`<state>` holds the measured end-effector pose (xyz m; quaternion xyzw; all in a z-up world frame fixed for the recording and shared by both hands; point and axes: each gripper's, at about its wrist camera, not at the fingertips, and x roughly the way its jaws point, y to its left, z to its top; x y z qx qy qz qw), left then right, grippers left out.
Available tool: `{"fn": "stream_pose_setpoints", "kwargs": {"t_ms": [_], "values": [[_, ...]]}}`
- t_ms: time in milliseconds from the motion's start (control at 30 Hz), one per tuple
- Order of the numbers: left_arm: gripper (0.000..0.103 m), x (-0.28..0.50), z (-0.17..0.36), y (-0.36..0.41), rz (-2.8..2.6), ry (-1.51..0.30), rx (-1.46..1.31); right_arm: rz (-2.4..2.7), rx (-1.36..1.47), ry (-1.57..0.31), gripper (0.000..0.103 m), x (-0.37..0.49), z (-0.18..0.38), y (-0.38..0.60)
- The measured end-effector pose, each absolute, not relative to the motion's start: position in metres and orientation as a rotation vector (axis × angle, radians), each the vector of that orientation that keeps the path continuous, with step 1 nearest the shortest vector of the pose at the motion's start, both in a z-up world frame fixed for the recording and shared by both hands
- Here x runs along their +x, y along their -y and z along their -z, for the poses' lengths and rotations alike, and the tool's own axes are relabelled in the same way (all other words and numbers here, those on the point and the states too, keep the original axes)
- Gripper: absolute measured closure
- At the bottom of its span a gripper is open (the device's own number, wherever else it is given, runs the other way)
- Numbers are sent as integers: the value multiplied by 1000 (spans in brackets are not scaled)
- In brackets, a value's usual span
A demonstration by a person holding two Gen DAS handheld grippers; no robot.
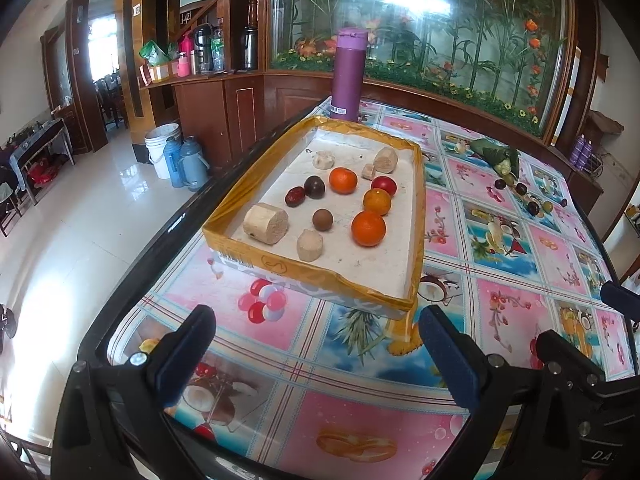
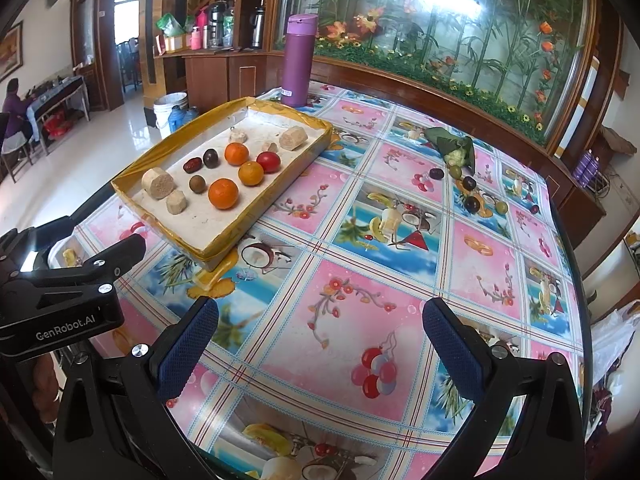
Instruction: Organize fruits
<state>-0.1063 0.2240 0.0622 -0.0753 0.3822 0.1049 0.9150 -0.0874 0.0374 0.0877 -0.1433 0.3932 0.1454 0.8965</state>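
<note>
A shallow yellow-rimmed tray (image 1: 224, 228) (image 2: 256, 216) sits on the patterned table. In it lie three oranges (image 1: 368, 228) (image 2: 223, 194), a red tomato (image 1: 385, 185) (image 2: 268, 161), dark plums and a date (image 1: 295, 196) (image 2: 192, 165), a brown round fruit (image 1: 322, 219) (image 2: 197, 182) and several beige cut chunks (image 1: 266, 223) (image 2: 158, 183). Loose dark plums (image 1: 521, 189) (image 2: 472, 203) and green fruits (image 2: 501, 207) lie far right beside a leafy bundle (image 1: 500, 158) (image 2: 454, 148). My left gripper (image 1: 316, 350) is open, short of the tray. My right gripper (image 2: 320, 338) is open over bare tablecloth. The left gripper's body (image 2: 60, 292) shows at left.
A tall purple flask (image 1: 347, 74) (image 2: 297, 62) stands behind the tray. The table's dark rim (image 1: 192, 216) runs close to the tray's left side. A glass flower display (image 2: 440, 32) backs the table. Buckets (image 1: 164, 150) stand on the floor and a seated person (image 2: 14, 114) is far left.
</note>
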Motion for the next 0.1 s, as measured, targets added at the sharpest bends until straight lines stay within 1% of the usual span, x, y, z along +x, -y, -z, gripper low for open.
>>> {"fn": "stream_pose_setpoints", "kwargs": {"t_ms": [100], "values": [[0,-106,-61,-224,-222,-794,-147,-301,-299,-815,0,-87,-87,-38]]}}
